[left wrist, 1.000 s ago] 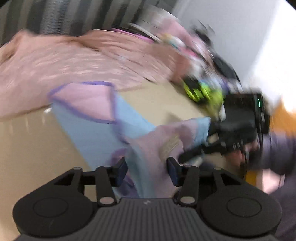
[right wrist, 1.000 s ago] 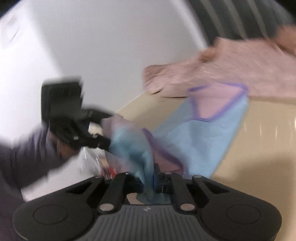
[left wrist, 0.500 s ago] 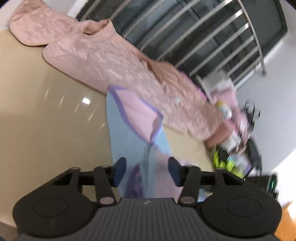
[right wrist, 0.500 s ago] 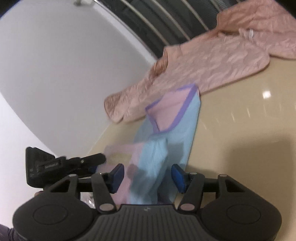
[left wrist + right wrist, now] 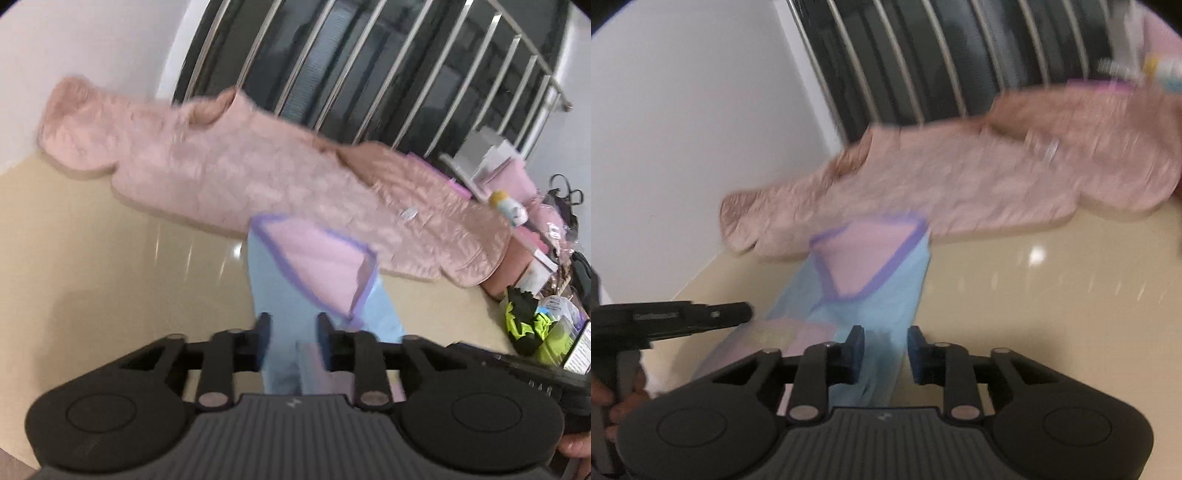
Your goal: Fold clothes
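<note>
Light-blue garment (image 5: 273,295) lies on the beige table (image 5: 110,266), long axis running from both grippers to the pink quilted jacket (image 5: 258,166), its far end touching the jacket. Left gripper (image 5: 293,332) and right gripper (image 5: 885,345) both have near-end cloth between jaws that have just been closing; a firm pinch cannot be told. Both equally near.

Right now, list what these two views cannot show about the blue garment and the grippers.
- Blue garment: near end hidden under the left gripper body, left wrist view.
- Left gripper's jaws have just been closing with cloth between; blur hides whether the pads press.
- Right gripper, right wrist view: the same, jaws closing, contact unclear.
- Pink jacket: right end cut off by the edge, smeared.
- Clutter: blurred.
</note>
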A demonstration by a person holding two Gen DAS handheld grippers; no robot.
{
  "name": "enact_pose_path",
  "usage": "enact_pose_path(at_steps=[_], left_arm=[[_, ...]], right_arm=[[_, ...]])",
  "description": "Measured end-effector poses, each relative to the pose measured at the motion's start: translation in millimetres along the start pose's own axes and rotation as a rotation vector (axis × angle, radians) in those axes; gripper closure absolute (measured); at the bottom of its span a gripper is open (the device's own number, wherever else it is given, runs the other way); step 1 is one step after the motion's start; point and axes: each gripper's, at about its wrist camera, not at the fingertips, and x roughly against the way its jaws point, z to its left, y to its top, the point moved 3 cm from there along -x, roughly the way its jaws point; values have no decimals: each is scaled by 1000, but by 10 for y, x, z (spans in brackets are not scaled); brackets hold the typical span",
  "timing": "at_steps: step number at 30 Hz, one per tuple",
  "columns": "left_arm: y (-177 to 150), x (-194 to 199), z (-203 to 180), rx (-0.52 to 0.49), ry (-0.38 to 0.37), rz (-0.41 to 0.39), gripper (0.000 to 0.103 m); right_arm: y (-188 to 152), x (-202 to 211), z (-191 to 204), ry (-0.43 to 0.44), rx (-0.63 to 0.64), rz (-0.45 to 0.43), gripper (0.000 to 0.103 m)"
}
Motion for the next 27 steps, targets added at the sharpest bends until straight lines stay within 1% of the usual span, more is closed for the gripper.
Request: enact_pose_path(at_steps=[1,2,5,6,8,9,11,12,13,15,16,17,18,19,20,21,22,23,24,26,27], left_arm=[[8,46,-55,-29,-17,-14,70],[-1,37,-110,-50,-36,-8,69],[-126,-127,-180,-84,-30,55,70],[-183,-200,-165,-90,-10,82,69],[-226,-215,-89,-78,-4,98,65],[-226,-192,-45,-67,-6,98,64],[-164,-60,23,-66,0,77,62],[-130,15,52,-70,-6,63,61],[-97,92,57,-83,-31,56,61],[-46,258,3,-141,-81,34,59],[-50,333,-49,-183,-99,24,57],[-72,398,-105,-226,-115,18,52],[-115,464,-169,-274,-138,12,45],[-162,527,-234,-323,-164,6,40],[-226,576,-306,-371,-196,6,35],[-304,617,-385,-428,-229,8,34],[-383,652,-462,-489,-255,7,34],[-466,684,-531,-556,-274,7,32],[-553,706,-593,-629,-280,3,31],[-683,687,-663,-728,-259,4,27],[-738,657,-688,-771,-241,9,27]], right_arm=[[24,60,24,-13,21,-30,77],[53,98,75,4,44,-50,77],[-19,-34,240,62,94,1,78],[-44,-80,295,81,110,18,81],[-139,-255,318,18,131,85,81],[-164,-279,320,-5,140,93,81],[-149,-168,342,-20,190,61,77],[-135,-97,363,-19,225,45,72],[-126,23,410,-5,294,12,68],[-170,224,548,40,476,-32,48],[-210,313,620,63,578,-46,44],[-314,384,709,63,707,-50,40],[-424,454,799,60,839,-53,40],[-535,481,863,42,943,-51,40],[-631,471,899,32,1016,-35,41],[-703,429,913,36,1055,-4,44],[-749,372,911,42,1065,24,48],[-749,320,900,49,1060,41,61],[-746,269,888,56,1054,58,72],[-715,181,859,79,1025,83,77],[-684,144,842,95,1000,92,88]])
